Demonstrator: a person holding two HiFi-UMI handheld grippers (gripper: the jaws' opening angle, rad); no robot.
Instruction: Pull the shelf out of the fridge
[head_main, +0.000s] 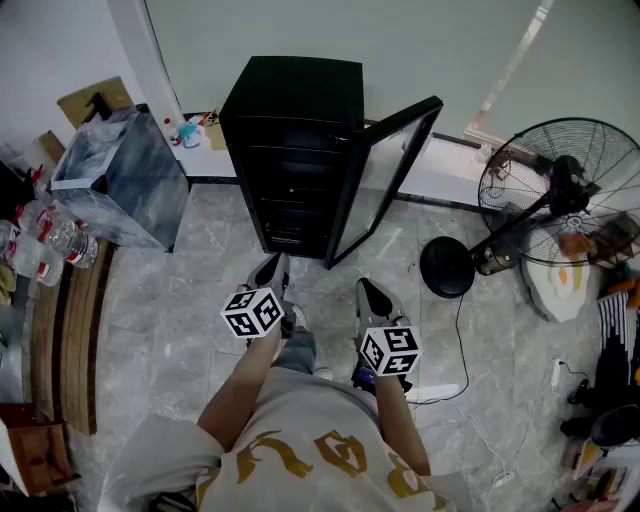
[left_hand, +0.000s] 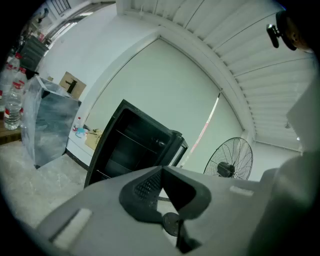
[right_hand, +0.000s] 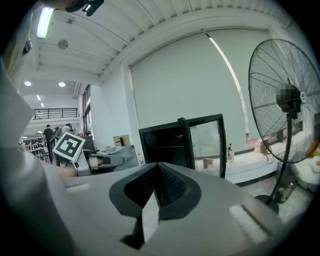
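Person's shirt (head_main: 300, 455) fills the lower frame. Black fridge (head_main: 292, 150) stands ahead on the floor, door (head_main: 385, 175) swung open, with the shelf (left_hand: 134, 140) inside the cabinet. Left gripper (head_main: 272, 270) and right gripper (head_main: 373, 294) are well short of the fridge, jaws closed tip to tip, nothing held.

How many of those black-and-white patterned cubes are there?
2. One black-and-white marker cube sits on the left gripper, the other on the right gripper. No others seem hidden.
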